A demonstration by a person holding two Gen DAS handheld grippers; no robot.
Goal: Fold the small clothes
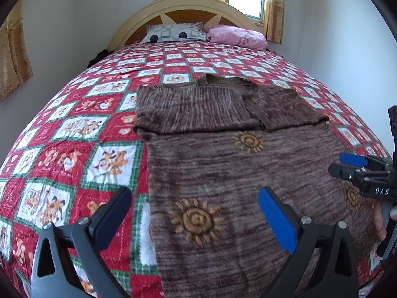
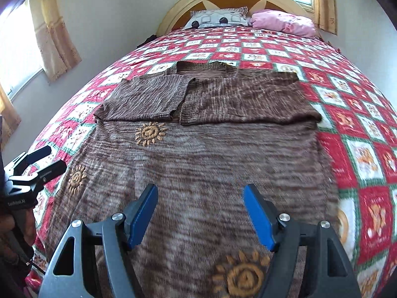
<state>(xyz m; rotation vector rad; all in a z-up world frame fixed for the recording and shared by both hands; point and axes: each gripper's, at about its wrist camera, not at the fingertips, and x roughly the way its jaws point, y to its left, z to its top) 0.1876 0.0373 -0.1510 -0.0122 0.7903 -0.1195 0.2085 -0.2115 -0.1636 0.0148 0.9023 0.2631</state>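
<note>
A brown knitted sweater [image 1: 235,173] with orange sun motifs lies flat on the bed, both sleeves folded in across its chest. It also shows in the right wrist view [image 2: 198,161]. My left gripper [image 1: 196,198] is open and empty, held above the sweater's lower left part near its left edge. My right gripper [image 2: 201,196] is open and empty above the lower middle of the sweater. The right gripper also shows at the right edge of the left wrist view [image 1: 347,165]. The left gripper also shows at the left edge of the right wrist view [image 2: 48,160].
The bed is covered by a red, white and green patchwork quilt [image 1: 74,124]. A grey patterned pillow [image 1: 173,33] and a pink pillow [image 1: 235,36] lie at the curved headboard [image 1: 188,7]. Walls and curtains flank the bed.
</note>
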